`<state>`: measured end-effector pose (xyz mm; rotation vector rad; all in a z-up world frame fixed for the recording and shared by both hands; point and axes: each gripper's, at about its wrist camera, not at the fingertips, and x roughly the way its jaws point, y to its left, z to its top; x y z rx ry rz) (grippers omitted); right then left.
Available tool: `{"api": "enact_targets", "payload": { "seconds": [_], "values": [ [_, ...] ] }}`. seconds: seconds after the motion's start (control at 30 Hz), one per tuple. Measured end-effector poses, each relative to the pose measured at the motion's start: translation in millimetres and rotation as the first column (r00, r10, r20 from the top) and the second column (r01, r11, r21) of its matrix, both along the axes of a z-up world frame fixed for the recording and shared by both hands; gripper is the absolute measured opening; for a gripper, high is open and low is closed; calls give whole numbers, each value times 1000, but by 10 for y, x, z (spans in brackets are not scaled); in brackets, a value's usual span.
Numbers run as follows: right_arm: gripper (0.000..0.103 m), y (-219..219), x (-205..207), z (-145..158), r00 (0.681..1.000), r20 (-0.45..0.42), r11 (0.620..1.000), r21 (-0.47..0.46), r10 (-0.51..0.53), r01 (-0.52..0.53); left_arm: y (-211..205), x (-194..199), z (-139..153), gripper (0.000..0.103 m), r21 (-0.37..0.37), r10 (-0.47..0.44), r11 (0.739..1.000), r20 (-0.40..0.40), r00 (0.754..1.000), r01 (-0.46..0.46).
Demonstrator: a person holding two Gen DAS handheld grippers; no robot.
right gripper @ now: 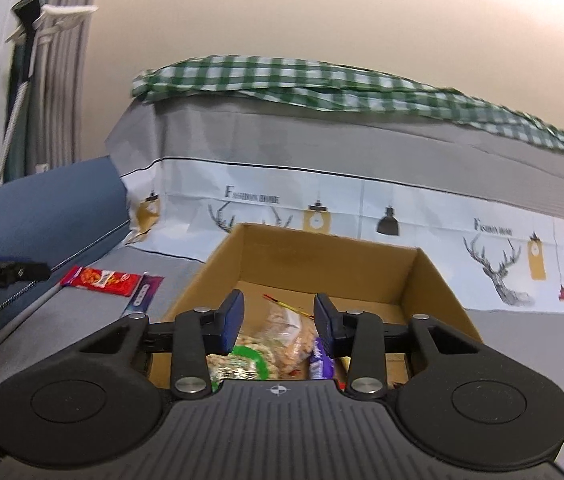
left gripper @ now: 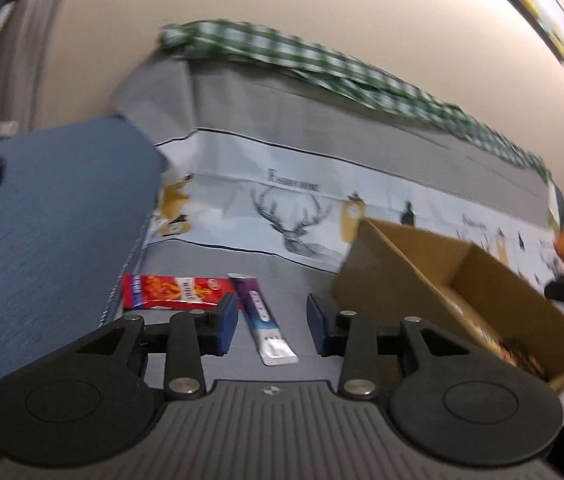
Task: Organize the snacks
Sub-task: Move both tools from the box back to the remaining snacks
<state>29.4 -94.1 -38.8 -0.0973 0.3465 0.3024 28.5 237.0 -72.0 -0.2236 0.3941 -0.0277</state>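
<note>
Surface: grey cloth [left gripper: 282,280] is covering the table, with a deer-print strip running up a raised ledge behind; a green checked cloth [right gripper: 282,76] is lying along the top.
Box: the box [right gripper: 334,256] is sitting open-topped on the cloth, taking in snacks; clear and purple packets [right gripper: 282,336] are already lying in it.
Loose snacks: a red packet [left gripper: 174,291] and a purple stick [left gripper: 262,316] are lying side by side on the cloth, left of the box, probably waiting their turn.
Left gripper: the left gripper [left gripper: 272,322] is hovering low with the stick lying between its half-open jaws; the pads are not touching it, so nothing is being held.
Right gripper: the right gripper [right gripper: 278,320] is hanging over the box, jaws narrow and empty, likely done dropping.
</note>
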Motion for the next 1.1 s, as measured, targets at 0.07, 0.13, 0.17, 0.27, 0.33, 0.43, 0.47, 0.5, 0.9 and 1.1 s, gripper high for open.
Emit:
{"api": "enact_targets", "payload": {
  "seconds": [0.07,0.13,0.17,0.27,0.33,0.43,0.47,0.5,0.9,1.1],
  "values": [
    [40,95,2,15,1000,10,1000,-9,8,-8,69,-21,9,42,-24,28,999,8,1000,-28],
    [37,203,21,18,1000,15,1000,-10,17,-17,117,-39,18,42,-41,50,998,15,999,-50],
    [35,266,29,17,1000,19,1000,-10,24,-24,137,-46,23,42,-48,60,997,17,998,-59],
    [33,469,55,35,998,28,998,10,55,-55,201,-81,35,42,-71,102,992,30,994,-100],
    [30,663,45,46,996,38,996,29,81,-82,239,-117,43,45,-88,142,987,54,988,-137],
    [30,973,28,18,993,37,991,63,115,-117,304,-159,51,45,-110,188,978,71,980,-180],
    [30,1089,34,-23,992,32,990,73,122,-124,327,-167,49,45,-117,202,974,71,977,-193],
    [30,1217,58,-86,992,22,989,76,127,-129,342,-166,48,45,-121,209,972,69,976,-200],
    [34,1915,804,-927,988,-134,996,57,79,-72,277,65,-35,45,-48,207,977,-21,978,-208],
    [42,2118,1275,-1109,983,-179,995,95,36,-19,304,451,-53,45,7,125,992,-139,982,-125]
  ]
}}
